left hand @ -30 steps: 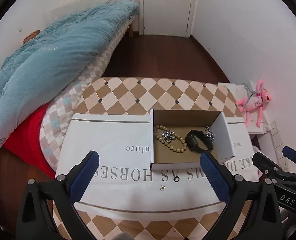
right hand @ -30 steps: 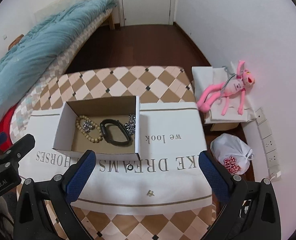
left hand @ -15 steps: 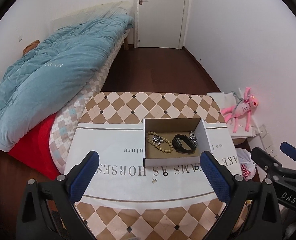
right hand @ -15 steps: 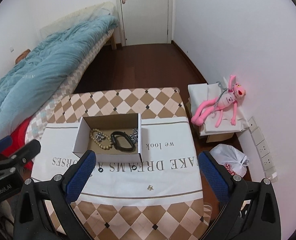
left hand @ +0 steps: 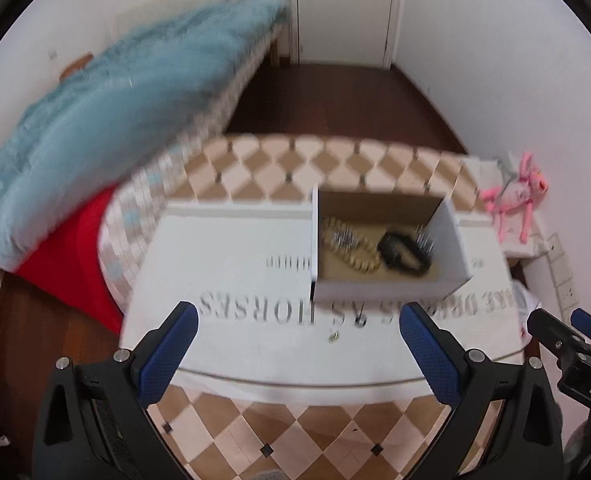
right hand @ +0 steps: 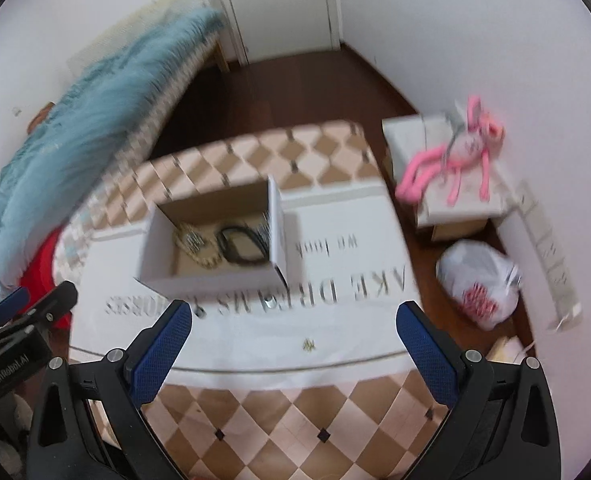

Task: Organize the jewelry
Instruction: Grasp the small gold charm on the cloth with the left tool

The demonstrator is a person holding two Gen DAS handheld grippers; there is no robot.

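Apparently hovering: left gripper and right gripper gape empty above table's near edge; small gold earring awaits white cardboard box.

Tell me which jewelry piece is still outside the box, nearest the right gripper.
The small gold earring on the white cloth, close ahead of the right gripper. The bead bracelet and black band lie inside the box.

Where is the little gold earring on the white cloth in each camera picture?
Left wrist: the gold earring lies on the white cloth, low centre, in front of the box.
Right wrist: the earring sits low centre, ahead of the box's right corner.
Shared landmark: the open cardboard box.
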